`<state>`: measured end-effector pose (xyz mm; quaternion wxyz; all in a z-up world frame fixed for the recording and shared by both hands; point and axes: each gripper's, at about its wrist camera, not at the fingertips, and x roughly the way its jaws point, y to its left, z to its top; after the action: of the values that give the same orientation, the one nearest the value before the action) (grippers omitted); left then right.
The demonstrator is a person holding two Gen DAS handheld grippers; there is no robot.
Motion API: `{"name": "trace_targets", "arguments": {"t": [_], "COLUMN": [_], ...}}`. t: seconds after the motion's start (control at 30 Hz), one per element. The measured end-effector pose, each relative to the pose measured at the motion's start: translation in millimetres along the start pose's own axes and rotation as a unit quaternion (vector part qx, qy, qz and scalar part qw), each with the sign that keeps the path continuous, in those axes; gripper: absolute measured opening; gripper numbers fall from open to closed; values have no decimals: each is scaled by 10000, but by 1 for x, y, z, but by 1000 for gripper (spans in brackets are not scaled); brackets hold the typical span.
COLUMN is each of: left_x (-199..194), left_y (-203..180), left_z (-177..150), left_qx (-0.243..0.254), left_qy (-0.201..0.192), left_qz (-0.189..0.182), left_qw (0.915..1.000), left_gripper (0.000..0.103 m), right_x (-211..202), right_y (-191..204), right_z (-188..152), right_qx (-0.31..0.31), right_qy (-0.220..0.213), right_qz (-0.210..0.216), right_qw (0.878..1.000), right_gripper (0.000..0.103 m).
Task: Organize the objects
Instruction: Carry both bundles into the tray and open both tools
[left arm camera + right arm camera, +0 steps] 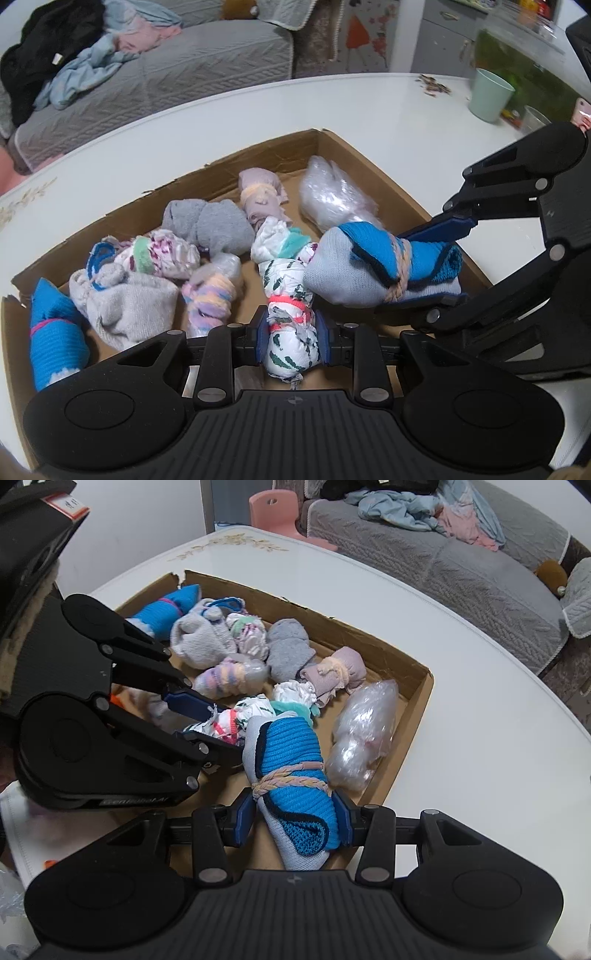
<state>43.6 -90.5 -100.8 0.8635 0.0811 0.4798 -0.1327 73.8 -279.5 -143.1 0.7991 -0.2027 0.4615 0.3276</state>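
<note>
**Q:** What are you holding, and why that way?

**Me:** Each of my grippers has a sock bundle. My left gripper (290, 338) has its jaws closed snugly on a white patterned bundle (291, 325), low in the centre of the left wrist view. My right gripper (293, 821) has its jaws closed on a blue and grey bundle (291, 786), low in the centre of the right wrist view. I grip each across its middle, near the band that ties it, which I judge keeps the roll from coming undone. Both hang over the near part of the cardboard box (221, 162), close beside each other, probably so I can sort them in.

**Q:** How do they look?

**Me:** The white one has dark green marks and a pink elastic. The blue one is ribbed, edged in black, with a pale grey end and a braided pastel tie. Other rolled socks (207, 221) and a clear plastic packet (328, 195) lie in the box, which sits on the white table (369, 107).
</note>
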Motion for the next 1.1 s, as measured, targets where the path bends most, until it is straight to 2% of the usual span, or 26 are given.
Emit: {"name": "trace_targets", "arguments": {"t": [0.23, 0.4, 0.47, 0.53, 0.63, 0.7, 0.93, 1.1], "left_x": [8, 8, 7, 4, 1, -2, -11, -20], "left_y": [9, 11, 10, 11, 15, 14, 12, 14], "left_z": [7, 3, 4, 5, 5, 6, 7, 8], "left_qx": [-239, -208, -186, -172, -247, -224, -240, -251], "left_qy": [-56, -37, -50, -57, -62, -60, -87, -117], "left_qz": [41, 86, 156, 224, 232, 267, 248, 265], "left_qw": [9997, 9997, 9997, 9996, 9994, 9994, 9994, 9993], "left_gripper": [34, 38, 44, 54, 65, 66, 72, 77], "right_x": [11, 9, 6, 2, -2, -5, -10, -12], "right_y": [-9, -1, -1, 1, 2, 6, 10, 7], "right_z": [1, -4, -5, -7, -8, -8, -9, -4], "right_qx": [94, 2, 41, 13, -9, -46, -165, -187], "right_qy": [-22, -1, -3, -12, -10, -8, -4, -84], "right_qz": [15, -88, -65, -78, -53, -83, -170, -206], "right_qw": [10000, 10000, 10000, 10000, 10000, 10000, 9997, 9996], "right_gripper": [42, 42, 43, 44, 49, 61, 62, 67]}}
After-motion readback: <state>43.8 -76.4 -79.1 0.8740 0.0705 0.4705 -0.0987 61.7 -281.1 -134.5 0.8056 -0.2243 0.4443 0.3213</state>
